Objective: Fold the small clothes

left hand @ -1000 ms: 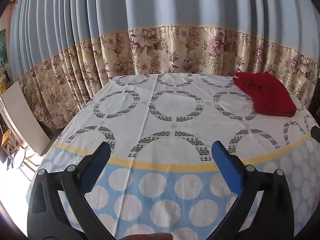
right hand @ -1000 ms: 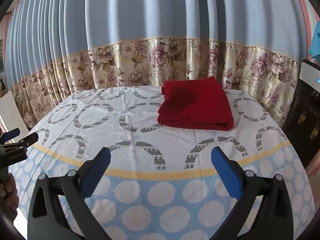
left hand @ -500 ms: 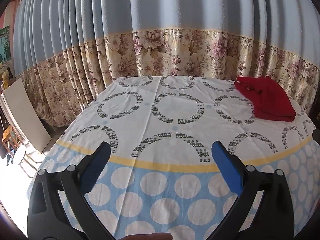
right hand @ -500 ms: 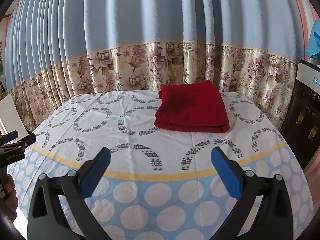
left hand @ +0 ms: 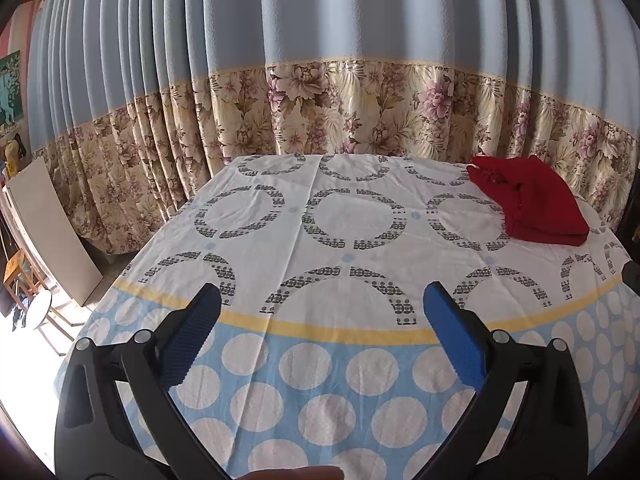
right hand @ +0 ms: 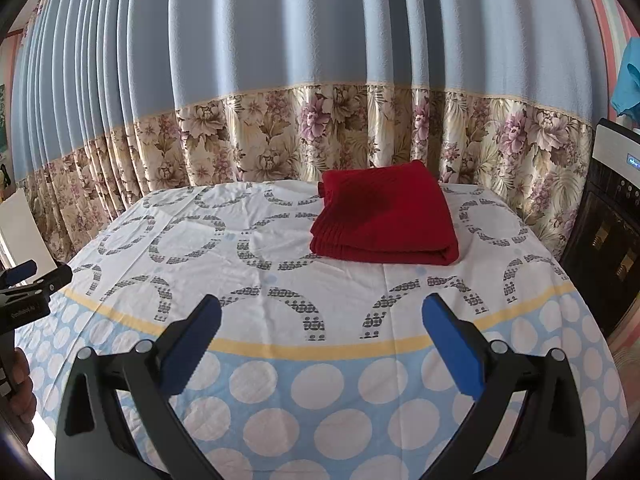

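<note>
Reaching with both tongs point(left hand: 322, 312) point(right hand: 322, 312) released, a careless nudge could undo the folded red garment point(right hand: 384, 220) on the bench point(right hand: 320, 360).

A lived-in home room: floral-hemmed blue curtains point(right hand: 320, 80), a patterned tablecloth point(right hand: 320, 380) over the desk, a water dispenser point(right hand: 612, 220) at its right edge.

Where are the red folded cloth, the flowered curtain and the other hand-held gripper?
red folded cloth point(right hand: 386, 220), right wrist view, top face.
flowered curtain point(right hand: 280, 136), right wrist view, floral band.
left hand-held gripper point(right hand: 38, 274), right wrist view, fingertips.
</note>
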`<state>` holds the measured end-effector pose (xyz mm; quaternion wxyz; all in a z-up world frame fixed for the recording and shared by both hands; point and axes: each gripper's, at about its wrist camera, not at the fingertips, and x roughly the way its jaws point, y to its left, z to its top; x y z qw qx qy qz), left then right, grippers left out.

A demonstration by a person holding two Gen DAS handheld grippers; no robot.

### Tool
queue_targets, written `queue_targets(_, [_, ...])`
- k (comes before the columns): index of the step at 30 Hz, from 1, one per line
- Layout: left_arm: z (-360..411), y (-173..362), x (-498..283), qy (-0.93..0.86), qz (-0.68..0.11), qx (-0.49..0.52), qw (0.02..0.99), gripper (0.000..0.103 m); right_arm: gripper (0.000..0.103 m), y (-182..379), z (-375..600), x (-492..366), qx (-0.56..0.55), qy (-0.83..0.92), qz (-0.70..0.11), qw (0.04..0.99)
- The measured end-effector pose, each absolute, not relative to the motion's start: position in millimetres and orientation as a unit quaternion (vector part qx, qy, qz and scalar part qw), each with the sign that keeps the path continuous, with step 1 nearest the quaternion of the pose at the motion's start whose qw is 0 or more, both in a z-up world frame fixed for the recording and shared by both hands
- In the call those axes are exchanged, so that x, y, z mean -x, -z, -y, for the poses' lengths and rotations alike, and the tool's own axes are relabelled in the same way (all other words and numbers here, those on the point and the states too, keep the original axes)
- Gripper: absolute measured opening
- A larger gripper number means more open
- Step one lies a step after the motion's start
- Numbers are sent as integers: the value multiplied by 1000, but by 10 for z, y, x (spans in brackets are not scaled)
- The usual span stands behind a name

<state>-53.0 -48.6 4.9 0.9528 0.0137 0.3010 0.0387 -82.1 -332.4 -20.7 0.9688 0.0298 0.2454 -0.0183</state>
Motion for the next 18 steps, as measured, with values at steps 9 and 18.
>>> queue_targets(9, [482,-46,526,-40,-303,-11,952,100,101,211,3325,822,-33,20,-249,968])
queue_targets(18, [510,-15,508,-33,-307,-10,951,100,101,231,3339,815,-37,23,-252,967])
